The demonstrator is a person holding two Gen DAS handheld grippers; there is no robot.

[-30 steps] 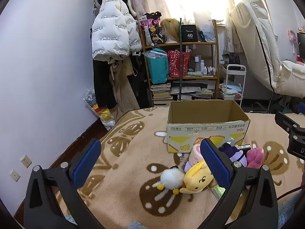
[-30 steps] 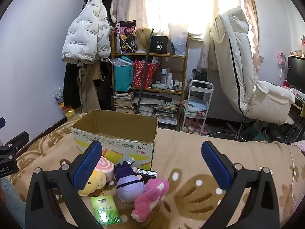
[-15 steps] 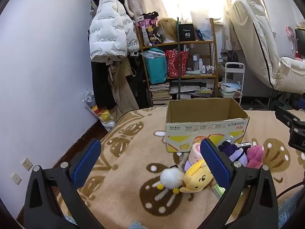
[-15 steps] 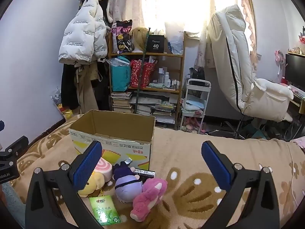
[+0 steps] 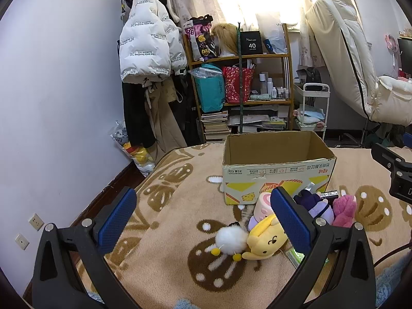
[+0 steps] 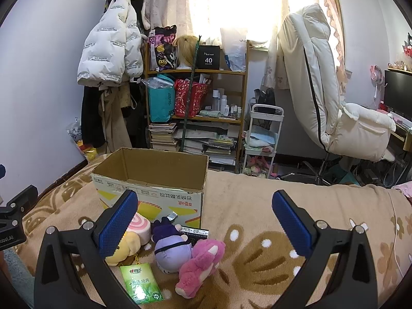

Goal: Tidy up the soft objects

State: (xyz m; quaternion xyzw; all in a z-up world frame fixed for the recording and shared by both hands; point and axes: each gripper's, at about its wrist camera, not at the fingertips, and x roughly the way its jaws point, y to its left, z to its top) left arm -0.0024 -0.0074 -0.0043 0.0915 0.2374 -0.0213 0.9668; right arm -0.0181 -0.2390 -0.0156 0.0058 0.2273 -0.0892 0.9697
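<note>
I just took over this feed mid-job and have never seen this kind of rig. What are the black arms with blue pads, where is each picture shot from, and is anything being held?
Those are two hand-held grippers, not robot arms; a person carries one in each hand. Each carries a fisheye camera looking forward along its two blue-padded fingers. One picture comes from the left gripper, the other from the right gripper. Both are open and hold nothing.

They look over a tan patterned blanket. On it stands an open cardboard box, which looks empty as far as its inside shows. In front of the box lie the soft toys: a yellow plush with a white pompom, a pink swirl plush, a purple plush and a pink plush. A green packet lies beside them.
</note>
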